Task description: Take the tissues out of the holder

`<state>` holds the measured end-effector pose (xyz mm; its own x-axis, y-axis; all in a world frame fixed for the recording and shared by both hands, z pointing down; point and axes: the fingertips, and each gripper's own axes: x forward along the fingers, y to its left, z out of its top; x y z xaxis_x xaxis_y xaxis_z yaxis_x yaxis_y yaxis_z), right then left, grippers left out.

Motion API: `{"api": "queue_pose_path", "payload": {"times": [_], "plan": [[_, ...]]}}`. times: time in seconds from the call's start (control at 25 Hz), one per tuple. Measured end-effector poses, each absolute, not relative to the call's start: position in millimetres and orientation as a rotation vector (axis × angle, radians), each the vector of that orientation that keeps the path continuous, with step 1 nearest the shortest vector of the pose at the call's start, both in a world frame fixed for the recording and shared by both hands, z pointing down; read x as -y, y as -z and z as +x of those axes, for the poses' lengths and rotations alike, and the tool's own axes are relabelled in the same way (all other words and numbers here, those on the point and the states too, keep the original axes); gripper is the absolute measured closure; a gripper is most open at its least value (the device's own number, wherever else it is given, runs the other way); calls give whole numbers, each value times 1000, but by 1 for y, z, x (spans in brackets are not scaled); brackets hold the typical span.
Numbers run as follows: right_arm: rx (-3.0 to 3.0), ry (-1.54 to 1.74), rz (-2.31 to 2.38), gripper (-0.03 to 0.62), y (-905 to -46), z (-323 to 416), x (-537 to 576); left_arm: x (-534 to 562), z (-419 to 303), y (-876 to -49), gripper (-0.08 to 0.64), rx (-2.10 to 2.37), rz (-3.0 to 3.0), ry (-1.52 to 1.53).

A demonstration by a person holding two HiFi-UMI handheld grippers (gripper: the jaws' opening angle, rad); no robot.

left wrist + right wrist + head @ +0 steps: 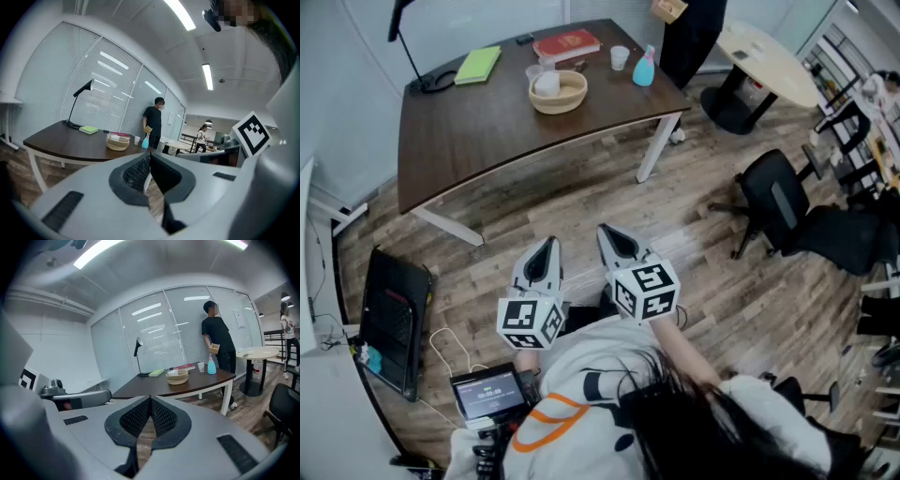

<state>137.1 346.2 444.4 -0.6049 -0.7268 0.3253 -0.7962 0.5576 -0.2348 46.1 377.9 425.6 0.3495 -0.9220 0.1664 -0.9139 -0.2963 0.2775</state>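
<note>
A woven basket holder [558, 93] with white tissues [547, 83] in it stands on the dark brown table [487, 122], far ahead of both grippers. It also shows small in the left gripper view as the basket [117, 142] and in the right gripper view as the basket [177, 377]. My left gripper [546, 246] and right gripper [610, 235] hover side by side over the wooden floor, close to my body. Both have their jaws closed tip to tip with nothing between them.
On the table lie a green notebook [478, 65], a red book [567, 44], a cup [620, 57], a blue spray bottle [644, 67] and a desk lamp base [436, 81]. A person in black [218, 338] stands behind the table. A black office chair [787, 211] is at right, a round table [764, 58] beyond.
</note>
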Motion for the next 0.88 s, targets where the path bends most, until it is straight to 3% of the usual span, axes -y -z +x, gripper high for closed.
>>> {"api": "queue_pose_path", "payload": {"times": [0.88], "plan": [[2629, -641, 1234, 580, -449, 135, -335, -362, 55, -433, 558, 1604, 2278, -27]]}}
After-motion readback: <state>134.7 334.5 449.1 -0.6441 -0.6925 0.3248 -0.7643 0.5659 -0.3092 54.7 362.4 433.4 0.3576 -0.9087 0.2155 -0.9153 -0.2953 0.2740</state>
